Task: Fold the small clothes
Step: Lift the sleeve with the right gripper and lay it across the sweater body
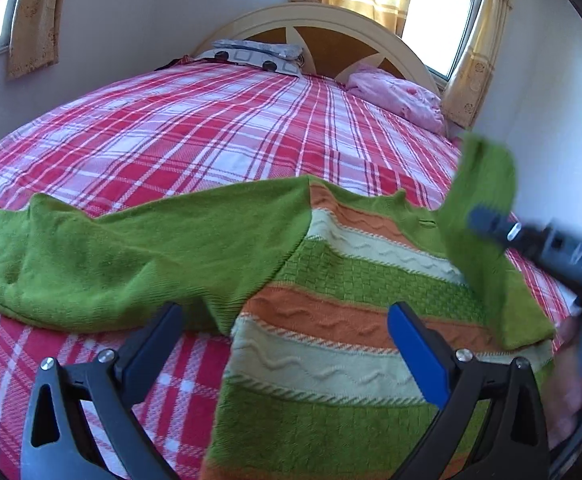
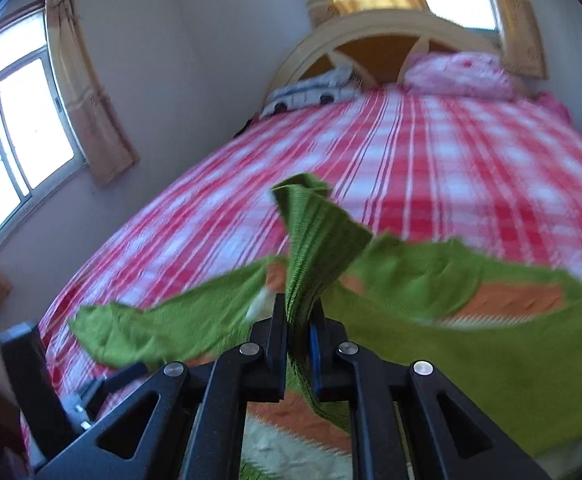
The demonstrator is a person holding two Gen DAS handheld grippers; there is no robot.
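A small green sweater (image 1: 331, 280) with orange and cream knitted stripes lies on the red plaid bed (image 1: 211, 128). Its left sleeve (image 1: 111, 256) lies spread out to the left. My left gripper (image 1: 287, 320) is open and empty, low over the sweater's body near its left edge. My right gripper (image 2: 297, 320) is shut on the green right sleeve (image 2: 323, 236) and holds its cuff lifted above the sweater. In the left wrist view the right gripper (image 1: 491, 220) shows blurred at the right with that sleeve (image 1: 483, 184) raised.
A curved wooden headboard (image 1: 323, 40) stands at the far end with a grey patterned pillow (image 1: 259, 54) and a pink pillow (image 1: 399, 96). White walls and curtained windows (image 2: 19, 128) close in the bed on the left and far sides.
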